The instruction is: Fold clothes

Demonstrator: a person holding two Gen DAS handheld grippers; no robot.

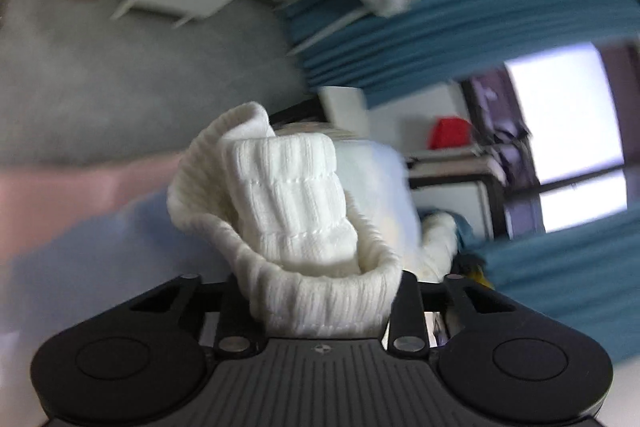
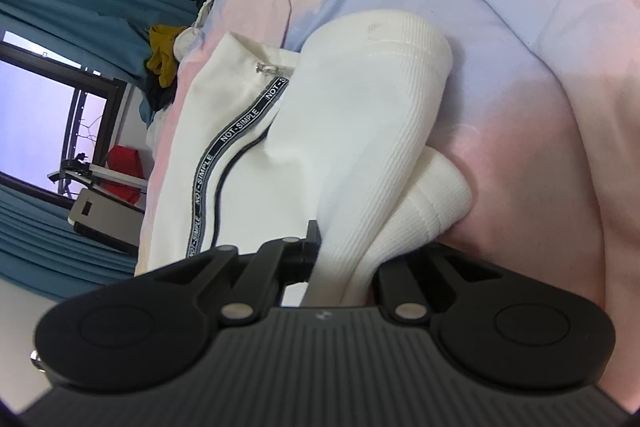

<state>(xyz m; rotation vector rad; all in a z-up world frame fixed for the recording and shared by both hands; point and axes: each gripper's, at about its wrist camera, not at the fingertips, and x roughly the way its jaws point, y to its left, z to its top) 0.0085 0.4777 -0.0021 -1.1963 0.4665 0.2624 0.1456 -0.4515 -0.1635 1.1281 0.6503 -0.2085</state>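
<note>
Bed sheet (image 2: pixel 520 27): soft pastel pink-to-lilac cotton, gently wrinkled. On it, white folded garment (image 2: pixel 224 131), smooth weave, black "NOT-SIMPLE" tape stripe. Right beside that garment, white ribbed socks (image 2: pixel 372 131), tube-shaped, stacked on the sheet; right claw (image 2: pixel 344 267) clenched on their near end. Left claw (image 1: pixel 320 291) grasping a ribbed knit sock cuff (image 1: pixel 292 195), bunched, lifted off the sheet; view motion-blurred
</note>
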